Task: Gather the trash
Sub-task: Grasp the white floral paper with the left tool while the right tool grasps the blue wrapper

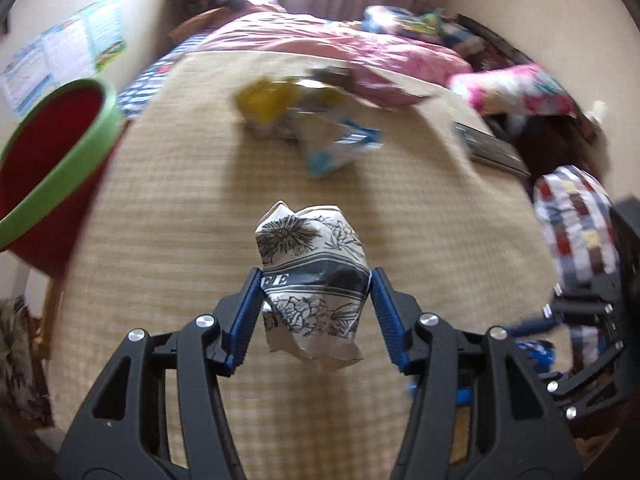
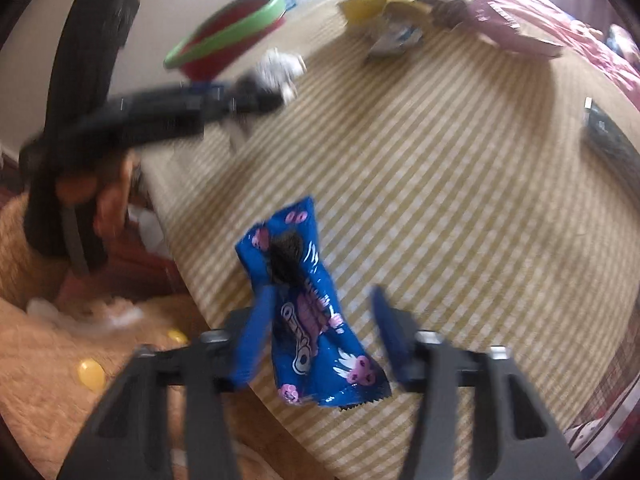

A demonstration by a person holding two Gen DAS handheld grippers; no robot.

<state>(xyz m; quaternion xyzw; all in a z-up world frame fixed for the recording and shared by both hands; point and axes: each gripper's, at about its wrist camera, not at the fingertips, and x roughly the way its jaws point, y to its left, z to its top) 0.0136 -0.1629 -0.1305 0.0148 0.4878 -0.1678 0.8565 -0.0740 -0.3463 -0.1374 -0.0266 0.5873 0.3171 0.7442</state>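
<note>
My left gripper (image 1: 316, 276) is shut on a crumpled white paper cup (image 1: 314, 276) with dark flower print, held above a tan checked mat (image 1: 168, 272). In the right wrist view the left gripper (image 2: 276, 92) and its cup (image 2: 280, 66) show blurred at upper left. My right gripper (image 2: 320, 300) has its jaws apart around a blue Oreo wrapper (image 2: 308, 320); the wrapper touches the left finger only, and the view is blurred. A red bin with a green rim (image 1: 52, 168) is at the left, also seen in the right wrist view (image 2: 232, 40). More wrappers (image 1: 304, 120) lie ahead on the mat.
A pink blanket (image 1: 340, 44) and patterned pillows (image 1: 516, 88) lie beyond the mat. A dark flat object (image 2: 612, 140) lies at the mat's right side. Yellow balls (image 2: 92, 374) and white scraps lie on the brown floor at the left of the mat edge.
</note>
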